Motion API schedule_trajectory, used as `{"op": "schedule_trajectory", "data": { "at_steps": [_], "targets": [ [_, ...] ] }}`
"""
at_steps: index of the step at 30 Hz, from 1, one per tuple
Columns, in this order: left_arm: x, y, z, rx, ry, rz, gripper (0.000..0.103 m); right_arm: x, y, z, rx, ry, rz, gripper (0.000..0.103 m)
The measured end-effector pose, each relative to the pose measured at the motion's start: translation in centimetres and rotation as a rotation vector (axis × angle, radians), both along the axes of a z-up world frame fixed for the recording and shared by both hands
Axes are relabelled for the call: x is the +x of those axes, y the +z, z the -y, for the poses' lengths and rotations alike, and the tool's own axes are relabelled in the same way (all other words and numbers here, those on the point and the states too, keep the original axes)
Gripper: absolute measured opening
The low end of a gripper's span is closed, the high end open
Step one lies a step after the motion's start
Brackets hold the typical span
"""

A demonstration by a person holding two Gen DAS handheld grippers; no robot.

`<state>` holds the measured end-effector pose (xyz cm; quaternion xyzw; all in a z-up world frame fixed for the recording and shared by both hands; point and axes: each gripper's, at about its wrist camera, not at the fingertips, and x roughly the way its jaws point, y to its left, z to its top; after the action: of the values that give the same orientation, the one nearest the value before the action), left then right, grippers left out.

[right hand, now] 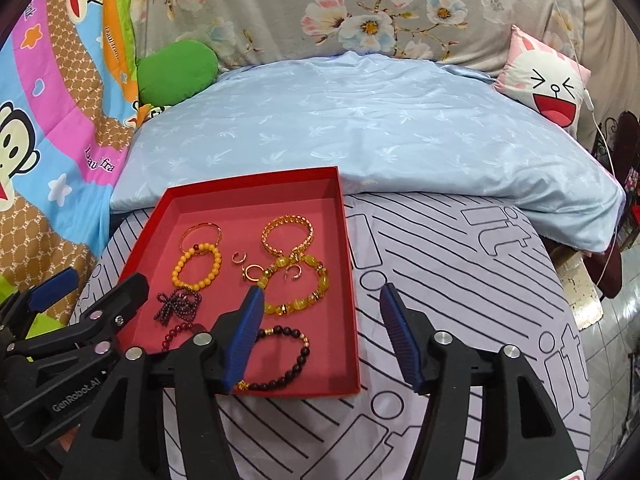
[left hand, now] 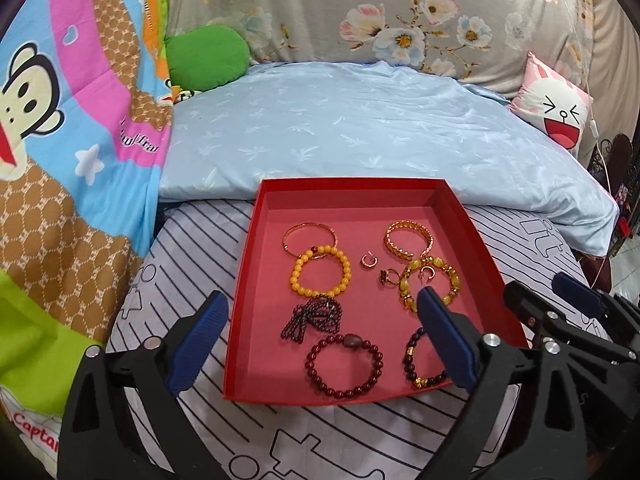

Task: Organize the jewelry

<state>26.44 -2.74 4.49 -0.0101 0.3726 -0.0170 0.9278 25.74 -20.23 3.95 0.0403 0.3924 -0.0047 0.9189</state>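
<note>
A red tray [left hand: 460, 216] sits on a striped bedsheet [right hand: 460, 280] at the foot of a pale blue pillow [left hand: 360, 128], its floor covered with sorted jewelry. Inside the tray lie a thin gold bangle [left hand: 310, 236], a woven gold bangle [left hand: 409, 242], a yellow bead bracelet [left hand: 322, 274], an amber bead bracelet [left hand: 430, 284], a heap of dark beads [left hand: 316, 316], a dark red bracelet [left hand: 344, 366], a black-and-gold bracelet [right hand: 280, 356] and three small rings, one of them [left hand: 367, 260] near the tray's centre. The left gripper [left hand: 320, 344] hovers over the tray's near edge, fingers spread wide and empty. The right gripper [right hand: 324, 336] straddles the tray's right wall, fingers parted and holding nothing.

The risk looks plain: one right finger hangs just above the black-and-gold bracelet and could snag it or knock the tray's wall, tipping the light tray on the soft bed. The amber bracelet overlaps the woven bangle and has a ring inside its loop, so lifting one may drag the others. The small rings could slip from wide fingers.
</note>
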Motion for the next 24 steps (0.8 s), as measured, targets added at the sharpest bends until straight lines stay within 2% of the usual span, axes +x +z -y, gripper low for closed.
{"op": "schedule_trajectory", "data": {
  "at_steps": [2, 6, 13, 15, 18, 24],
  "targets": [
    [-0.5, -0.1, -0.2, -0.007, 0.003, -0.006, 0.094, -0.5, -0.3, 0.3, 0.021, -0.006, -0.006, 0.069],
    [-1.4, -0.4, 0.0, 0.021, -0.005, -0.01, 0.095, -1.3, -0.8, 0.4, 0.019, -0.002, -0.024, 0.069],
    [-2.5, -1.0, 0.0, 0.019, -0.002, -0.03, 0.095, -2.8, -1.0, 0.2, -0.01, 0.0, -0.021, 0.07],
    [-2.7, -1.1, -0.3, 0.013, 0.01, -0.033, 0.095, -3.1, -1.0, 0.2, -0.014, 0.003, -0.013, 0.072],
    [-3.0, -1.2, -0.7, 0.009, 0.028, -0.037, 0.095, -3.6, -1.0, 0.3, -0.006, 0.005, -0.009, 0.084],
    [-3.6, -1.6, -1.0, 0.019, 0.038, -0.042, 0.095, -4.2, -1.3, -0.2, -0.02, 0.006, -0.013, 0.085]
  ]
}}
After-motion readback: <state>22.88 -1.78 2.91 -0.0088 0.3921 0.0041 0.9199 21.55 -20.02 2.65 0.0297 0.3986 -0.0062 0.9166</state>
